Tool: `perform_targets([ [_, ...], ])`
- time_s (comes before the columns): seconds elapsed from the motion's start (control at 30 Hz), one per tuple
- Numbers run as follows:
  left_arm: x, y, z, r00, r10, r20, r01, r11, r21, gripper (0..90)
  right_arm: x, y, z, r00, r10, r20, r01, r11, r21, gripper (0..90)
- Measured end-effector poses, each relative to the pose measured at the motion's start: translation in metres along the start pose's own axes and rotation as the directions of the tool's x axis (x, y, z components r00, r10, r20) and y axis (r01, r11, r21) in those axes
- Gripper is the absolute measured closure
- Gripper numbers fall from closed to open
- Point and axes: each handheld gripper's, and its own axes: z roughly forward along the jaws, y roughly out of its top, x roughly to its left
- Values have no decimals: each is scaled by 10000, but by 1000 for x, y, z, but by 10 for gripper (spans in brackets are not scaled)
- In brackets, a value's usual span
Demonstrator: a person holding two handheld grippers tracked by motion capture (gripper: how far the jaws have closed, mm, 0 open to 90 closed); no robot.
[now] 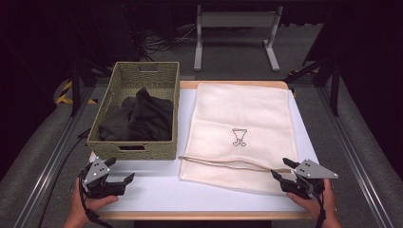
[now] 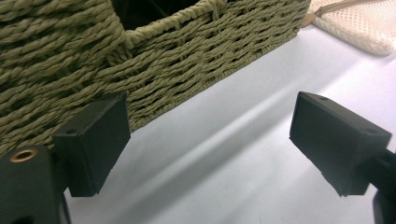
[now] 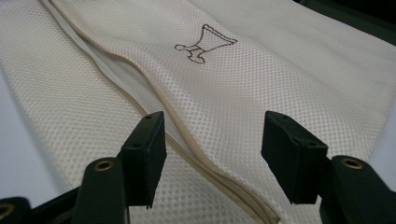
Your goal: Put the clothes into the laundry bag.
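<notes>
At the mesh bag [image 1: 240, 133]'s near edge, my right gripper [image 1: 284, 175] gapes over its opening seam [image 3: 196, 158]. Left gripper [image 1: 119, 176] released, empty, beside the bag. Best pinch top layer only.

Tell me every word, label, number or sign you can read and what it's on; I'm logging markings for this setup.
No readable words or numbers anywhere.
Cream mesh bag: one small dark outline emblem, a picture and not lettering.
Woven basket: no label visible.

No readable text, small emblem [image 1: 239, 137] on mesh bag [image 1: 256, 109]
</notes>
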Motion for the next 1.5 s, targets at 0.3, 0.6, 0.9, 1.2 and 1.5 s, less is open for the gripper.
perform_targets([
  [0.3,3,-3,1,9998,-167,51,165,9996,248,96,8,21,16,9970,-632,-437,660,9955,675,322],
  [0.6,2,-3,2,10000,51,34,-53,9988,481,100,14,45,57,9867,-1281,-1000,1432,9763,1623,321],
  [0.9,2,-4,1,9998,119,137,-125,9989,449,107,24,60,102,9715,-1918,-1393,2247,9322,2837,318],
  [1.2,0,-3,2,9991,257,323,-272,9985,474,113,23,65,120,9721,-1609,-1708,2076,9288,3069,487],
  [1.5,-2,3,-7,9981,562,242,-562,9984,6,145,38,74,124,9655,-1912,-1770,2360,9293,2839,843],
])
